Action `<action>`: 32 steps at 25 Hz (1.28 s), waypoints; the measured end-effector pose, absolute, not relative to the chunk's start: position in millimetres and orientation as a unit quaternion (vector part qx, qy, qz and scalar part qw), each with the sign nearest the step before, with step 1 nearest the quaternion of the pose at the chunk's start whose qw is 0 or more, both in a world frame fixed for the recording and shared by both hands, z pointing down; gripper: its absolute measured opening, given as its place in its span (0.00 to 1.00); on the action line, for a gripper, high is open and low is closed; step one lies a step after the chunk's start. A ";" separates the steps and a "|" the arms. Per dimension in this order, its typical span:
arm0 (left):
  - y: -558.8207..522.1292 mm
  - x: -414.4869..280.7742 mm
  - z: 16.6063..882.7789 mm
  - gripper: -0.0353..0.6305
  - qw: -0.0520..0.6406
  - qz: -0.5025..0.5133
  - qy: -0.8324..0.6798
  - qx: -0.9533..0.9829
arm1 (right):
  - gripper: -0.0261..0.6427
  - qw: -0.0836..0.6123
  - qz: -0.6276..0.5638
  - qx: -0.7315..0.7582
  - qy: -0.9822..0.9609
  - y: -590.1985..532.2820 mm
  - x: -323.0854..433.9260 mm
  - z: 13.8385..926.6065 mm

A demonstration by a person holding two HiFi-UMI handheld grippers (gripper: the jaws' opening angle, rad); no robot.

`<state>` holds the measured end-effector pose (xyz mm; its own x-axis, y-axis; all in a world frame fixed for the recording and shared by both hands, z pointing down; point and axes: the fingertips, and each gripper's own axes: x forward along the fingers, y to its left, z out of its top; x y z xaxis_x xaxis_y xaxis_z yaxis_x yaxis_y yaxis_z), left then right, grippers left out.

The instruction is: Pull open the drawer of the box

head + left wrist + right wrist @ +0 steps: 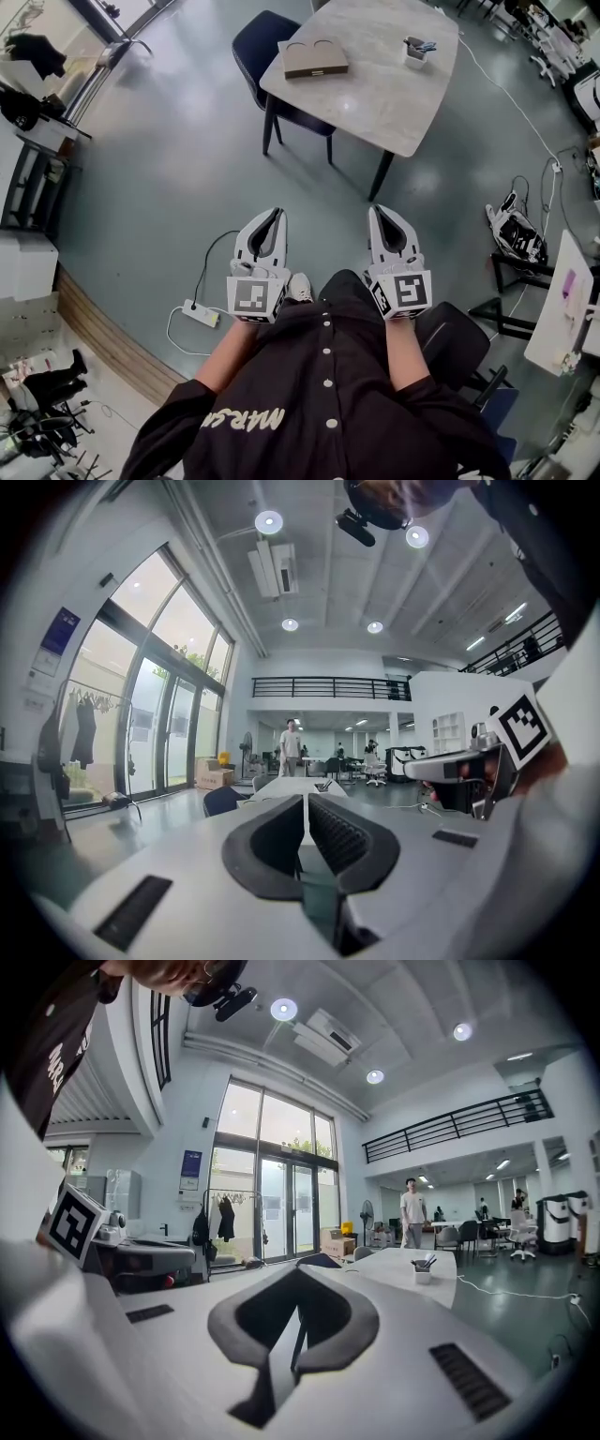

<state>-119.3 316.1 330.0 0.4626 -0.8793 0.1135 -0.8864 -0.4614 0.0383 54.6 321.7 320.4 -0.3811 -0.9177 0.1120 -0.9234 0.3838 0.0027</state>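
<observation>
The brown flat box [313, 58] lies on the far left part of a grey table [394, 94], well ahead of me. My left gripper [277, 213] is held close to my body over the floor, its jaws shut on nothing. Beside it, my right gripper [378, 210] is also shut and empty. Both are far short of the table. In the left gripper view the table [291, 787] shows small beyond the closed jaw tips [305, 799]. The right gripper view has the table [412, 1269] to the right of the jaws [298, 1272].
A dark blue chair [262, 47] stands at the table's left side. A white pen holder [415, 52] sits on the table's far right. A power strip [201, 313] with cable lies on the floor at left. Another chair [459, 342] is just to my right. A person [412, 1208] stands far off.
</observation>
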 end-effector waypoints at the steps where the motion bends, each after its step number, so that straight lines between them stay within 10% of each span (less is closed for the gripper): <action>1: 312.4 -121.3 331.4 0.09 0.047 0.040 -0.517 0.853 | 0.03 0.048 0.032 0.554 -0.831 317.6 52.5 321.8; 32: 34.2 -59.7 343.2 0.09 0.062 0.056 -0.553 0.829 | 0.03 0.041 0.052 0.526 -0.848 23.2 122.2 330.7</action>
<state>-59.7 34.2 343.2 0.3811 -0.9102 0.1623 -0.9242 -0.3797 0.0405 122.2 23.2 330.7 -0.4441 -0.8872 0.1252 -0.8958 0.4421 -0.0452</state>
